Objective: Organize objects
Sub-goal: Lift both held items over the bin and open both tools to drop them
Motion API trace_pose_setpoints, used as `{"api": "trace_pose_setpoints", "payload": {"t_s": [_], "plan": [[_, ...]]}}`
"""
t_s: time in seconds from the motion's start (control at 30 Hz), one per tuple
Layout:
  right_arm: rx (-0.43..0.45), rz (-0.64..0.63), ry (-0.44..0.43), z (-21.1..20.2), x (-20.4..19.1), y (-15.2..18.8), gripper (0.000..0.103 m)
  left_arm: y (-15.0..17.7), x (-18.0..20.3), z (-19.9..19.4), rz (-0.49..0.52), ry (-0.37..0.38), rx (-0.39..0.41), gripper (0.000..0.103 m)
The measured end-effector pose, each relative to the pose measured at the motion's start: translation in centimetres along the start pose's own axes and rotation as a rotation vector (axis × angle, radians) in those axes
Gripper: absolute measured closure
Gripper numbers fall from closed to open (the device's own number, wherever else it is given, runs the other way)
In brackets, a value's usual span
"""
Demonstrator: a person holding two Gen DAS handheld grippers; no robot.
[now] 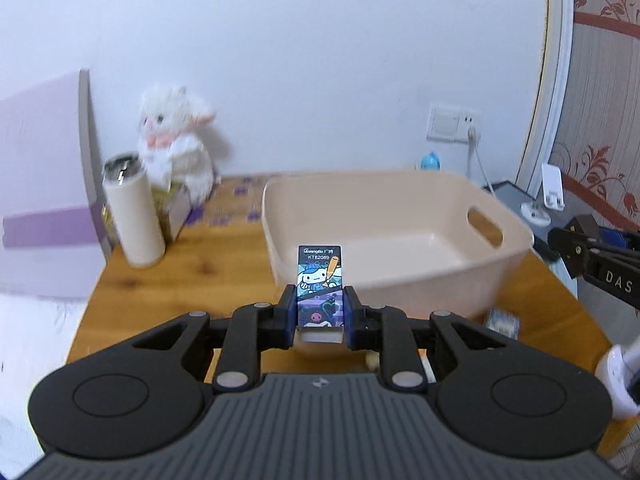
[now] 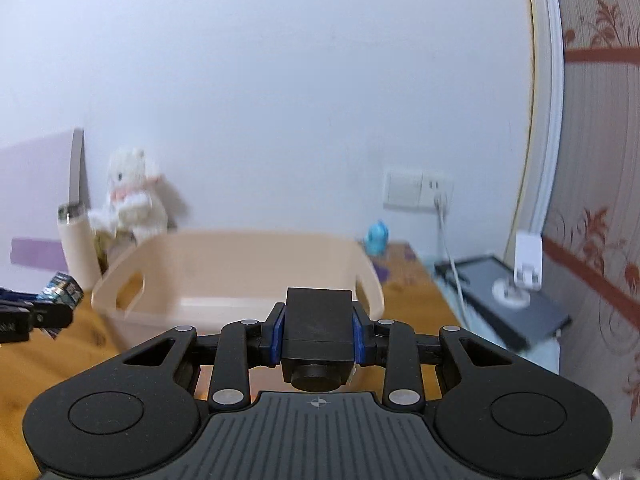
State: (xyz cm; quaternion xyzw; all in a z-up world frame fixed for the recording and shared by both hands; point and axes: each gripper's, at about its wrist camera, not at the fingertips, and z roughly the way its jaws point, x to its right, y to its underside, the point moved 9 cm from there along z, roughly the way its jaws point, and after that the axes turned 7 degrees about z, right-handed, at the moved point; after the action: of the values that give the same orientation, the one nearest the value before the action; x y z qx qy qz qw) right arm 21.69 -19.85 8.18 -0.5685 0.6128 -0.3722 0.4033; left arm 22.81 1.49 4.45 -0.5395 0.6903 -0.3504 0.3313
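My left gripper [image 1: 320, 312] is shut on a small cartoon-printed box [image 1: 321, 280], held upright just in front of the near wall of a beige plastic basket [image 1: 384, 216] on the wooden table [image 1: 192, 280]. My right gripper [image 2: 318, 330] is shut on a black boxy device [image 2: 318, 328] with a round knob on its near end, held in front of the same basket [image 2: 224, 256]. The left gripper with its box shows at the left edge of the right wrist view [image 2: 60, 288]. The right gripper's arm shows at the right edge of the left wrist view [image 1: 592, 256].
A cream tumbler [image 1: 134, 216], a white plush toy [image 1: 176, 140] and a small carton stand at the table's back left. A small patterned item [image 1: 502, 320] lies by the basket's right corner. A blue figurine [image 2: 377, 237], a wall socket with cable, and a dark side surface [image 2: 508, 300] are to the right.
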Motion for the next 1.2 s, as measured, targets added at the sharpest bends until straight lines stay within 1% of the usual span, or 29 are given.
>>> {"api": "trace_pose_setpoints", "payload": {"t_s": [0.1, 0.2, 0.3, 0.43, 0.53, 0.63, 0.77, 0.8, 0.87, 0.97, 1.0, 1.03, 1.07, 1.1, 1.13, 1.17, 1.2], "plan": [[0.028, 0.007, -0.012, 1.2, -0.3, -2.2, 0.073, -2.2, 0.4, 1.2, 0.032, -0.016, 0.027, 0.078], [0.033, 0.01, -0.018, 2.8, -0.3, -3.6, 0.073, -4.0, 0.6, 3.3, 0.056, -0.024, 0.028, 0.078], [0.027, 0.01, -0.008, 5.2, 0.1, -4.6, 0.073, -4.9, 1.0, 5.9, 0.08, -0.03, 0.003, 0.078], [-0.02, 0.041, -0.014, 8.4, 0.6, -4.8, 0.073, -5.1, 1.8, 10.2, 0.118, -0.049, -0.051, 0.078], [-0.027, -0.001, 0.051, 10.6, 0.6, -4.3, 0.073, -4.1, 2.3, 13.4, 0.128, -0.043, -0.124, 0.078], [-0.079, -0.018, 0.056, 12.9, 0.5, -3.2, 0.073, -3.1, 2.9, 16.0, 0.146, -0.034, -0.191, 0.078], [-0.17, -0.058, 0.055, 15.7, 0.1, -1.2, 0.073, -1.4, 3.5, 18.2, 0.153, -0.012, -0.275, 0.078], [-0.2, -0.058, 0.043, 16.3, 0.0, -0.6, 0.073, -1.2, 3.6, 18.5, 0.156, -0.014, -0.287, 0.078], [-0.237, -0.048, 0.025, 16.9, -0.1, 0.5, 0.073, -1.2, 3.6, 18.5, 0.171, -0.022, -0.285, 0.078], [-0.277, -0.05, 0.018, 17.4, -0.2, 1.8, 0.073, -1.0, 3.6, 18.5, 0.165, -0.005, -0.303, 0.077], [-0.283, -0.047, 0.014, 17.4, -0.2, 2.0, 0.062, -1.2, 3.6, 18.4, 0.162, -0.004, -0.3, 0.074], [-0.28, -0.045, 0.013, 17.3, -0.2, 2.0, 0.063, -1.2, 3.5, 18.2, 0.163, -0.014, -0.301, 0.065], [-0.27, -0.041, 0.01, 17.0, -0.2, 1.9, 0.06, -1.4, 3.4, 18.1, 0.166, -0.028, -0.297, 0.059], [-0.255, -0.036, 0.006, 16.5, -0.1, 1.7, 0.054, -1.7, 3.4, 17.8, 0.167, -0.038, -0.285, 0.047], [-0.243, -0.034, 0.006, 16.1, -0.1, 1.3, 0.05, -2.0, 3.3, 17.4, 0.164, -0.043, -0.269, 0.04], [-0.225, -0.034, 0.005, 15.5, 0.0, 0.9, 0.043, -2.3, 3.3, 16.9, 0.154, -0.041, -0.254, 0.038], [-0.206, -0.037, 0.006, 14.8, -0.1, 0.5, 0.04, -2.6, 3.2, 16.4, 0.147, -0.038, -0.245, 0.037]]}}
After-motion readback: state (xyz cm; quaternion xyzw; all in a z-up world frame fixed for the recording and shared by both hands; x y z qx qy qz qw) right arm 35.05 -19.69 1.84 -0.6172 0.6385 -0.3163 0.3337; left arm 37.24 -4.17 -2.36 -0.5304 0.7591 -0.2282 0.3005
